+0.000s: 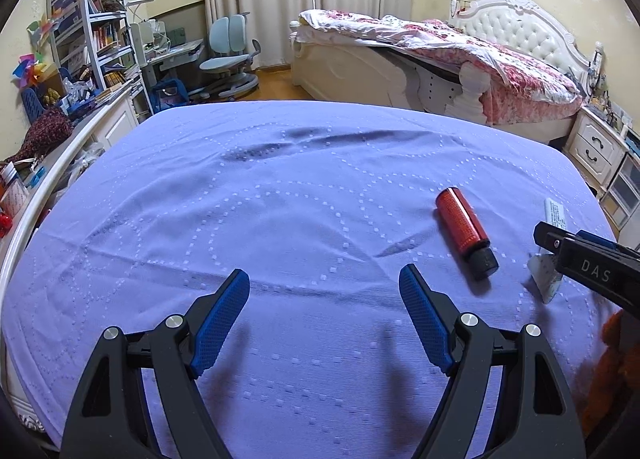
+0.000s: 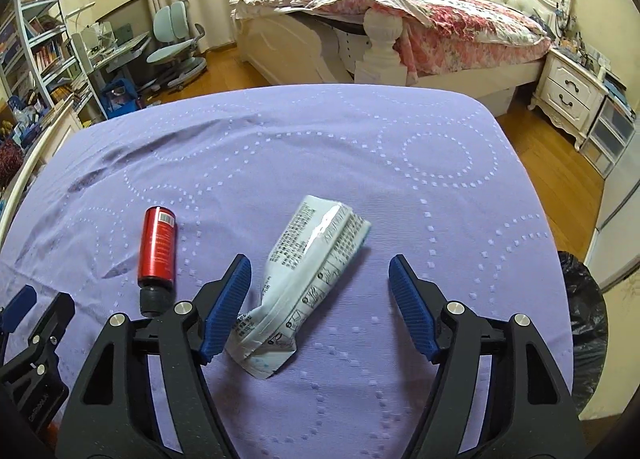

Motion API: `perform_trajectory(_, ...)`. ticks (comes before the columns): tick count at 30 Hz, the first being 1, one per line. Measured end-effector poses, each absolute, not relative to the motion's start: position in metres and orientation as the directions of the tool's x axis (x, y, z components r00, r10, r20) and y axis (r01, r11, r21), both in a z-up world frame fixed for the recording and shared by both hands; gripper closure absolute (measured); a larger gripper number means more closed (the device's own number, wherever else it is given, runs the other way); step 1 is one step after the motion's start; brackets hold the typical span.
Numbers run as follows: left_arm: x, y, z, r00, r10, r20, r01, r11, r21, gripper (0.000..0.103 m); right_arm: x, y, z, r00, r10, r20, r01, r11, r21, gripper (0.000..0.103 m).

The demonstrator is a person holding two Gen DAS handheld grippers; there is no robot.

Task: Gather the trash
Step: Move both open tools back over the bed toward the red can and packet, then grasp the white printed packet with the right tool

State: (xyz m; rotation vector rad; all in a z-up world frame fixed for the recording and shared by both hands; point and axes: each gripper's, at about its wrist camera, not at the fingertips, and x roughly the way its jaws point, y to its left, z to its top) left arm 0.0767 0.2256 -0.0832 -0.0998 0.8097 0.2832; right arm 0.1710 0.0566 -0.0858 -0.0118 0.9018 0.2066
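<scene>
Lying crumpled near the bed's (image 2: 440, 195) right edge, the white wrapper (image 2: 304, 279) looks light, soft and slippery, best pinched across its creased middle; beside it toward the left edge lies the red bottle (image 2: 157, 251), rigid and likely to roll. The right tongs (image 2: 320, 271) stand wide around the wrapper, left pad just beside it, gripping nothing; the left tongs (image 1: 324, 279) gape wide and empty

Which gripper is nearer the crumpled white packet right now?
Right. The right gripper hangs over the white packet, which lies between its open fingers without being pinched. The left gripper is open over bare purple cloth, beyond the red bottle from the packet.
</scene>
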Motion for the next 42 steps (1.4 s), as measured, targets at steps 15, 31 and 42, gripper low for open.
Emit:
perform_trajectory(15, 0.081, 0.211, -0.085, 0.657, 0.186, -0.731, -0.262, 0.965, 0.01, 0.026, 0.165, 0.026, -0.085, 0.605, 0.167, -0.779, -0.152, 0.984, 0.093, 0.033)
perform_trajectory(31, 0.074, 0.218, -0.086, 0.658, 0.17, -0.733, -0.273, 0.962, -0.023, 0.026, 0.156, -0.011, -0.074, 0.65, 0.113, -0.751, -0.06, 0.993, 0.098, 0.033)
perform_trajectory(42, 0.073, 0.22, -0.088, 0.655, 0.168, -0.737, -0.274, 0.961, -0.023, 0.026, 0.18, -0.014, -0.088, 0.608, 0.059, -0.792, -0.048, 0.998, 0.037, 0.033)
